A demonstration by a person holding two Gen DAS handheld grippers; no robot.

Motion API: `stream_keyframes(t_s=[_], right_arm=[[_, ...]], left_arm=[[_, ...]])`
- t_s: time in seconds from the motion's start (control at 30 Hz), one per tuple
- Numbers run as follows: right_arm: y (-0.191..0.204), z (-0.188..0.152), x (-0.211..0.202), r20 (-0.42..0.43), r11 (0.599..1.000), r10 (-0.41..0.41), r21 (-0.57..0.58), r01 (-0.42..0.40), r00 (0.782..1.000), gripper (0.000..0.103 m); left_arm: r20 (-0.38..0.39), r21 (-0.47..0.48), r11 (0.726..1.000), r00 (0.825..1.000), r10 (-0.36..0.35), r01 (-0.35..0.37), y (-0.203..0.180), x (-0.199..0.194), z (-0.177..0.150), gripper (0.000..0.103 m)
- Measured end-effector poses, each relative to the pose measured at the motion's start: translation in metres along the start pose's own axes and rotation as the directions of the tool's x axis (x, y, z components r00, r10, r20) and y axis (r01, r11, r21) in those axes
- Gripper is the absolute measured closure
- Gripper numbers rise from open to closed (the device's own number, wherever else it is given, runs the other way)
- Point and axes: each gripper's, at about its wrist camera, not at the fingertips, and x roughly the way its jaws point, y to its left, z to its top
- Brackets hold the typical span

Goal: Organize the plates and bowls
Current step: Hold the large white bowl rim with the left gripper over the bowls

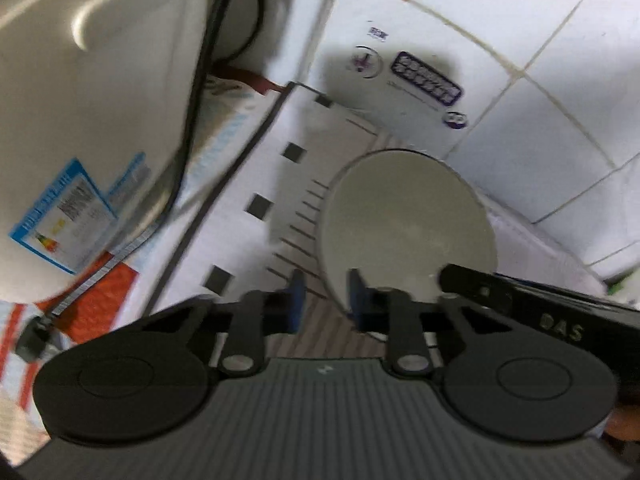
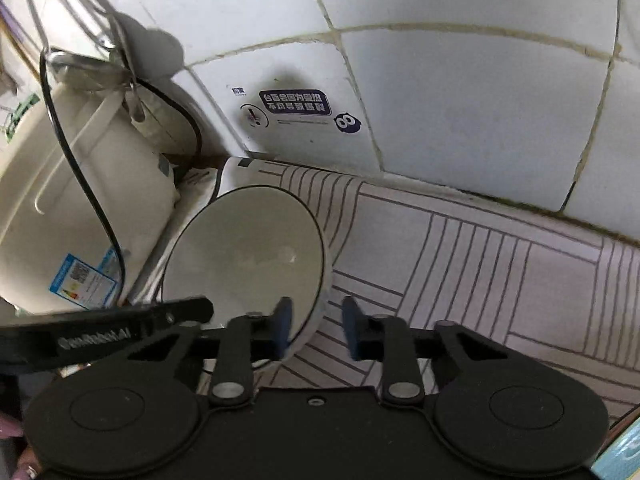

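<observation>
A white bowl with a thin dark rim (image 2: 244,256) sits on the striped mat near the wall corner; it also shows in the left wrist view (image 1: 408,224). My right gripper (image 2: 316,326) is open, with its left finger inside the bowl's near rim and its right finger outside. My left gripper (image 1: 326,300) is open, straddling the bowl's rim from the other side, one pad outside and one over the bowl. Each gripper's body shows in the other's view.
A cream rice cooker (image 2: 72,208) with a black cord stands left of the bowl, also in the left wrist view (image 1: 100,100). A white tiled wall (image 2: 460,100) with a sticker (image 2: 296,110) rises behind. The striped mat (image 2: 500,272) runs to the right.
</observation>
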Motion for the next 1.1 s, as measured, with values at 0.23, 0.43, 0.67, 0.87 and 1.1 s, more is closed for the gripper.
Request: stream_keyframes(t_s=[0.23,0.43,0.67,0.87,1.1], right_arm=[[0.017,-0.004,-0.009,0.019,0.996,-0.033,-0.086,0.035,0.999,0.081],[0.031,-0.015,-0.039,0.065,0.992,-0.038,-0.117,0.046,0.997,0.081],[0.04,-0.034,-0.095,0.159,0.996,-0.017,-0.083,0.031,0.987,0.081],[0.034,-0.061,-0.135,0.215,0.999,0.014,-0.037,-0.006,0.977,0.081],[0.018,-0.106,-0.167,0.303,0.997,0.049,0.04,-0.064,0.952,0.081]], left_arm=[[0.061,0.107,0.991,0.996,0.072,-0.079,-0.02,-0.02,-0.015,0.088],[0.123,0.154,0.982,0.988,0.092,-0.111,-0.033,-0.059,-0.021,0.088],[0.119,0.18,0.978,0.99,0.082,-0.103,-0.046,-0.098,-0.04,0.089],[0.125,0.229,0.968,0.989,0.072,-0.099,-0.065,-0.134,-0.065,0.089],[0.116,0.26,0.959,0.99,0.083,-0.11,-0.084,-0.153,-0.093,0.089]])
